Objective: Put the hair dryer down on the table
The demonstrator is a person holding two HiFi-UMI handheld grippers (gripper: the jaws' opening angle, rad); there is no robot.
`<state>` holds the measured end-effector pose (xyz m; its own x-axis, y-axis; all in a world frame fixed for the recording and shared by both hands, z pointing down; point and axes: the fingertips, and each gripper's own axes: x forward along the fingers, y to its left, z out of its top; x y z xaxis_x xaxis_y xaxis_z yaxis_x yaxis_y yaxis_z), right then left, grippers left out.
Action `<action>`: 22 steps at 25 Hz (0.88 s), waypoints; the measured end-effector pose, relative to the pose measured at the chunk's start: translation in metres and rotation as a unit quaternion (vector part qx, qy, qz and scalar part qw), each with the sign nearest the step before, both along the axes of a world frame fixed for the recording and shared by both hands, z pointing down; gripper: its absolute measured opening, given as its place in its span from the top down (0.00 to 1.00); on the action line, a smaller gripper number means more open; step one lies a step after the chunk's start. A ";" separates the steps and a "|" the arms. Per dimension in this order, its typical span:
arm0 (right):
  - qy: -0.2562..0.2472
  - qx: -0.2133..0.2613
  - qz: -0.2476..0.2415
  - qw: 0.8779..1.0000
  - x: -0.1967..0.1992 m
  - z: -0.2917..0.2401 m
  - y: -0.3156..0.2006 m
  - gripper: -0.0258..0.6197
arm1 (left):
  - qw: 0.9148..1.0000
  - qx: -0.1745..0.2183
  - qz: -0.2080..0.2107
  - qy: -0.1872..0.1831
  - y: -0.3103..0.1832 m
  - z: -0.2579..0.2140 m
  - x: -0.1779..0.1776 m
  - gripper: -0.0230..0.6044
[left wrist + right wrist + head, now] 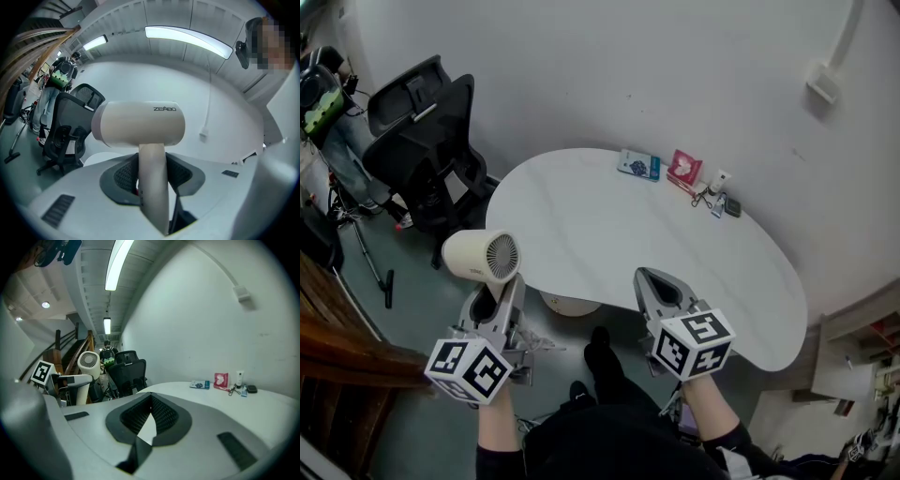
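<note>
left gripper view: the left claw point(152, 174) is clamped on the handle of the hair dryer point(140, 124). the handle runs along the jaws and the barrel lies crosswise beyond their tips. in the head view the dryer hangs just outside the desk's point(609, 234) near-left edge, not above its top. the desk lies ahead and to the right of that claw, so the move looks like a short carry that way, then down. the right claw point(654, 281) is closed on nothing, at the desk's near edge. count: one hair dryer, two claws, one desk, about five small items point(684, 169) along the desk's far edge.
</note>
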<state>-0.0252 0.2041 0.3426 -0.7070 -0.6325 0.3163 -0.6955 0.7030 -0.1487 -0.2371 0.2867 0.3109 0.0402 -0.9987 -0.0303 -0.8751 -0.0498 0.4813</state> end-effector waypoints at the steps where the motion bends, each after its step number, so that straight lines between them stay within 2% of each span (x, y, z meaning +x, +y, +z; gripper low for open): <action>1: -0.001 0.000 0.001 1.000 0.000 0.000 -0.004 0.96 | 1.000 0.000 -0.001 0.000 -0.003 0.000 -0.001 0.70; 12: -0.008 -0.009 0.007 1.000 -0.002 0.005 -0.066 0.96 | 1.000 -0.007 0.001 -0.004 -0.059 -0.009 -0.008 0.70; 22: -0.005 -0.027 0.003 1.000 -0.011 0.012 -0.137 0.96 | 0.999 -0.046 0.015 -0.010 -0.135 -0.002 -0.008 0.70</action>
